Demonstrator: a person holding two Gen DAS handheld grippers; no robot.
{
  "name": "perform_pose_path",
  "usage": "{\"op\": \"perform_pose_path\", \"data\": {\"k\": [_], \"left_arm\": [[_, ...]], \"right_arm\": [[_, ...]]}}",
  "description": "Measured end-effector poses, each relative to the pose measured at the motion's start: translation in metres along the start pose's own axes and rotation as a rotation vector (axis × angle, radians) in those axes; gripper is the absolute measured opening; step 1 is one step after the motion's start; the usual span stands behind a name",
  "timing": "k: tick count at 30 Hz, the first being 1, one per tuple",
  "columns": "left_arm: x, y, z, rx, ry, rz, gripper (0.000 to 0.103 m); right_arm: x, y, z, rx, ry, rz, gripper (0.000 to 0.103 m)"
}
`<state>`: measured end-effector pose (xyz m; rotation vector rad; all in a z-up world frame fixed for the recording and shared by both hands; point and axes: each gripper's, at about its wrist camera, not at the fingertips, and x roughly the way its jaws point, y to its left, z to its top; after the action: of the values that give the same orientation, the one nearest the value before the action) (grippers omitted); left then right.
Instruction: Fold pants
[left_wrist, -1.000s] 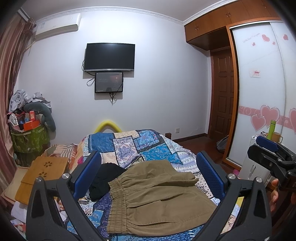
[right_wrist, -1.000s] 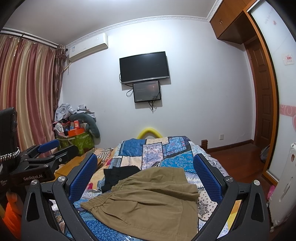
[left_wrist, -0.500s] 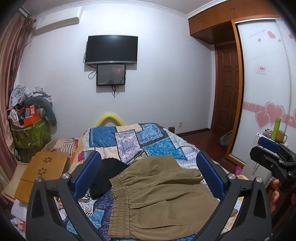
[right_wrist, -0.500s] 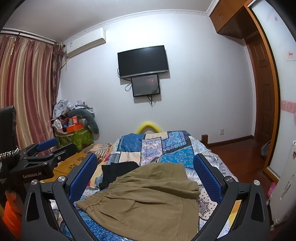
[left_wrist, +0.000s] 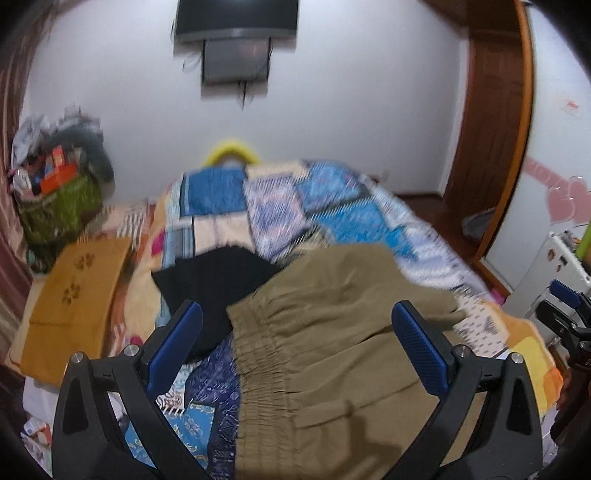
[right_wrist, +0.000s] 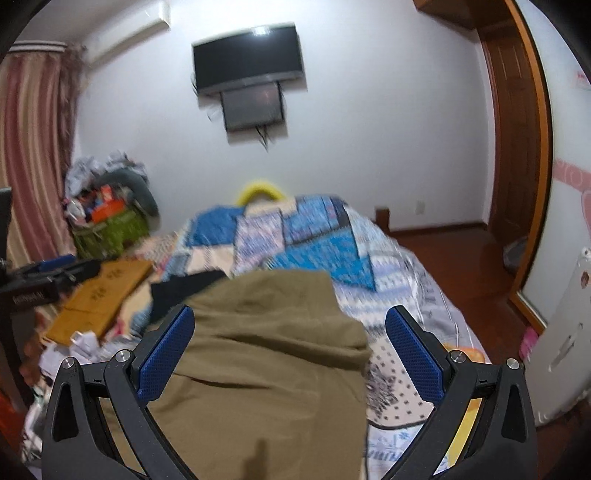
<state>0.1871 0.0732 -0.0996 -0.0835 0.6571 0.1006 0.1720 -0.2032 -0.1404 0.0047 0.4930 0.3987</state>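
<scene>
Olive-brown pants (left_wrist: 332, 332) lie on the patchwork bed (left_wrist: 288, 206), folded over, with the elastic waistband (left_wrist: 255, 354) to the left. They also show in the right wrist view (right_wrist: 266, 362). My left gripper (left_wrist: 295, 339) is open and empty, above the waistband side. My right gripper (right_wrist: 290, 343) is open and empty, above the right part of the pants. The left gripper also shows at the left edge of the right wrist view (right_wrist: 48, 277). Both views are blurred.
A black garment (left_wrist: 218, 284) lies on the bed left of the pants. A wooden lap tray (left_wrist: 77, 288) and a cluttered green basket (left_wrist: 55, 206) stand to the left. A white cabinet (left_wrist: 546, 273) and a wardrobe stand to the right. A TV (right_wrist: 247, 62) hangs on the far wall.
Both grippers have tipped downward and moved in closer over the pants. Both stay open. The pants have not moved.
</scene>
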Motion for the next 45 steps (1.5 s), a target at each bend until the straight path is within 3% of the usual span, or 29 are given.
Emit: {"op": "perform_pose_path", "data": {"k": [7,13,20,22,27,31,33,35,39,45], "left_arm": [[0.077,0.029,-0.012,0.032,0.204,0.05,0.103],[0.12,0.048,-0.024,0.001,0.376,-0.003,0.103],[0.149,0.051,-0.046,0.019,0.517,-0.05,0.103],[0.156,0.05,-0.055,0.011,0.543,-0.063,0.103],[0.155,0.058,-0.06,-0.051,0.514,-0.069,0.102],[0.153,0.061,-0.061,-0.07,0.493,-0.063,0.096],[0.15,0.058,-0.06,-0.047,0.48,-0.049,0.089],[0.146,0.054,-0.057,-0.008,0.464,-0.034,0.082],[0.136,0.045,-0.054,0.086,0.433,0.008,0.074],[0.134,0.051,-0.055,0.086,0.42,0.045,0.075]], "right_arm": [[0.049,-0.045,-0.025,0.039,0.214,-0.002,0.103],[0.094,-0.067,-0.038,0.107,0.366,0.059,0.101],[0.138,-0.08,-0.061,0.208,0.542,0.145,0.077],[0.14,-0.082,-0.066,0.25,0.548,0.181,0.074],[0.135,-0.09,-0.07,0.3,0.542,0.231,0.063],[0.123,-0.083,-0.069,0.254,0.519,0.235,0.042],[0.123,-0.082,-0.068,0.22,0.518,0.212,0.022],[0.123,-0.081,-0.069,0.197,0.517,0.204,0.013],[0.131,-0.078,-0.064,0.12,0.512,0.167,0.009],[0.132,-0.076,-0.066,0.031,0.503,0.113,0.008]]}}
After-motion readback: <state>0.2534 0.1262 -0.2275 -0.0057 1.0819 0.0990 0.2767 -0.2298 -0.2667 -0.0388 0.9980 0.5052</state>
